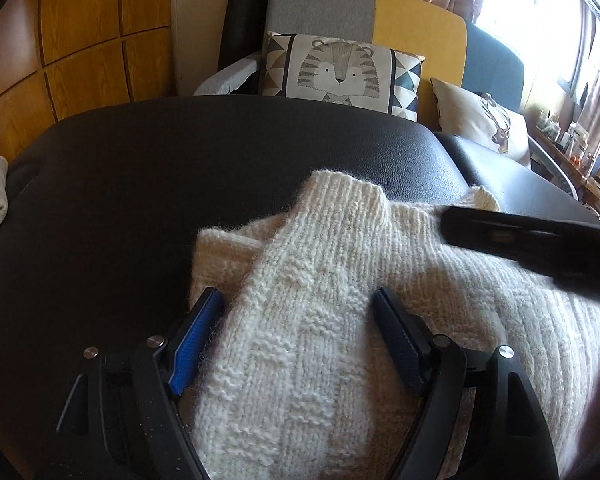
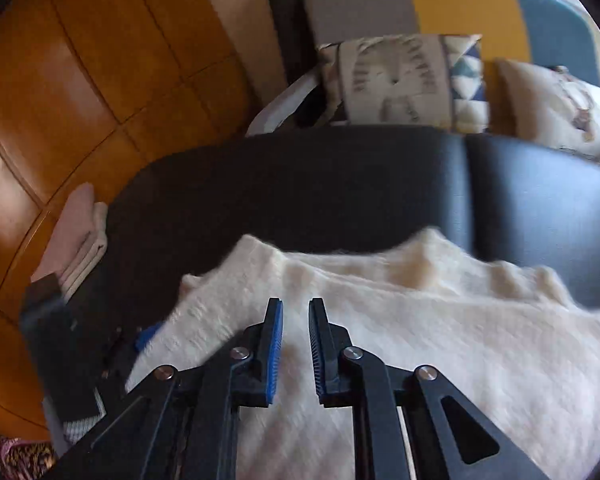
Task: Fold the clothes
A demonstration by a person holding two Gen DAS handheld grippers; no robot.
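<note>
Black bench (image 1: 148, 168) held a cream sweater (image 1: 300, 320); folded clothes (image 2: 80, 236) lay beside. Left gripper (image 1: 298, 300) gaped wide over it, right gripper (image 2: 295, 312) narrowly parted, nothing clamped.

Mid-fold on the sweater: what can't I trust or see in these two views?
- Right wrist view: motion-blurred, so the white sweater shows no knit detail.
- Left wrist view: right gripper crosses the sweater's right shoulder, hiding it.
- Both views: the hem is cut off by the bottom edge.
- Folded stack: item count unclear.
</note>
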